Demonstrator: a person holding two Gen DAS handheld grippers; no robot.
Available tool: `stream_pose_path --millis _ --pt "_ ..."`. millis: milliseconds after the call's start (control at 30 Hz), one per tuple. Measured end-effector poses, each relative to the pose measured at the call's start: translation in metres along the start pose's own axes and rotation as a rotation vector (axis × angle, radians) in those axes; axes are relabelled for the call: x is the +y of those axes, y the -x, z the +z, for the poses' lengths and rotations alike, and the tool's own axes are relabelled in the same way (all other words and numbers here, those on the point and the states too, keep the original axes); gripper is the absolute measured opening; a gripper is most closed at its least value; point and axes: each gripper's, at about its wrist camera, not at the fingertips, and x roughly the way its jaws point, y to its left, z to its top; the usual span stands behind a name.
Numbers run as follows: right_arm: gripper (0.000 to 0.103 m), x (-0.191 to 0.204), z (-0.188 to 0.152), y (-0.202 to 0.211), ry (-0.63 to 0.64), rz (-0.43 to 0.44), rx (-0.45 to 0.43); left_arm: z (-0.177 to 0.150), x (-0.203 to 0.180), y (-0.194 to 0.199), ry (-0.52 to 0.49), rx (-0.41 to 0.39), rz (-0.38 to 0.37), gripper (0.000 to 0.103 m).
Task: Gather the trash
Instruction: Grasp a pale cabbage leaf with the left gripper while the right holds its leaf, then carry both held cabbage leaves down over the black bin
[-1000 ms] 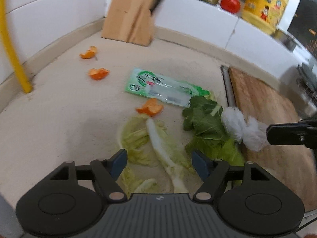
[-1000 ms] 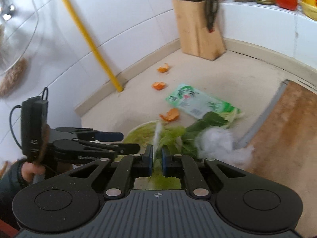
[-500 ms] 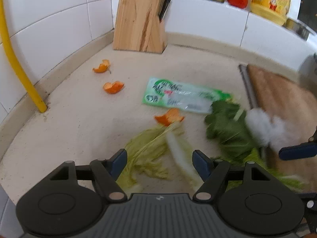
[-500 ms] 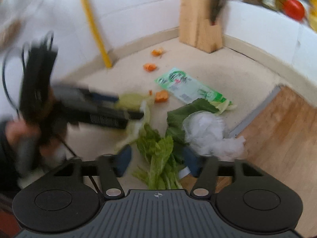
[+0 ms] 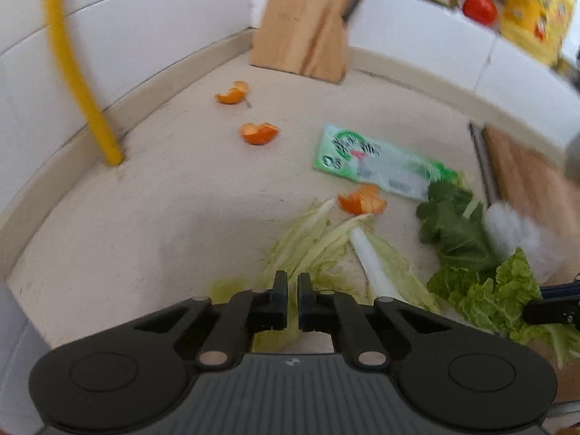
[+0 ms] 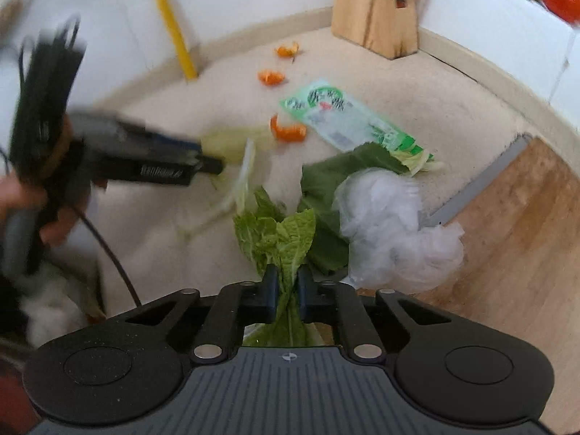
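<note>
Trash lies on a beige counter: three orange peels (image 5: 259, 133), a green wrapper (image 5: 377, 165), a dark green leaf (image 5: 453, 224), a crumpled clear plastic bag (image 6: 391, 228) and pale cabbage leaves (image 5: 326, 243). My left gripper (image 5: 293, 284) is shut on a pale cabbage leaf; the right wrist view shows that leaf (image 6: 232, 143) hanging from its tip. My right gripper (image 6: 288, 282) is closing, its pads pinching a bright green lettuce leaf (image 6: 279, 235) that stands up between them. The right gripper's fingers (image 5: 543, 306) enter the left wrist view at the right edge.
A wooden knife block (image 5: 308, 25) stands at the back wall and a yellow pipe (image 5: 76, 83) rises at the left. A wooden cutting board (image 6: 507, 235) lies to the right. A tomato (image 5: 478, 7) and a yellow bottle (image 5: 536, 11) sit on the ledge.
The left gripper went from open to shut on the pale cabbage leaf and shifted left. The right gripper opened, dropped lower and closed on the green lettuce leaf.
</note>
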Motion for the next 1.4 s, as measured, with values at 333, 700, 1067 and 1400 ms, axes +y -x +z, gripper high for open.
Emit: stream_pose_path --millis 333,700,1067,1400 --pt "0.011 -0.019 0.002 0.018 -0.168 0.108 -0.065 0.008 -0.012 -0.007 -0.179 -0.069 -0.007 0.057" --pt "0.012 -0.013 -0.011 0.012 -0.201 0.112 -0.043 0.014 -0.013 -0.020 -0.189 0.029 -0.001 0.005" --pt "0.011 -0.003 0.007 0.034 -0.214 0.153 -0.152 0.006 0.045 0.068 0.080 -0.127 -0.087 0.004" --pt "0.010 0.038 0.046 0.035 -0.135 0.235 -0.236 -0.019 0.079 0.121 0.169 -0.230 -0.034 0.004"
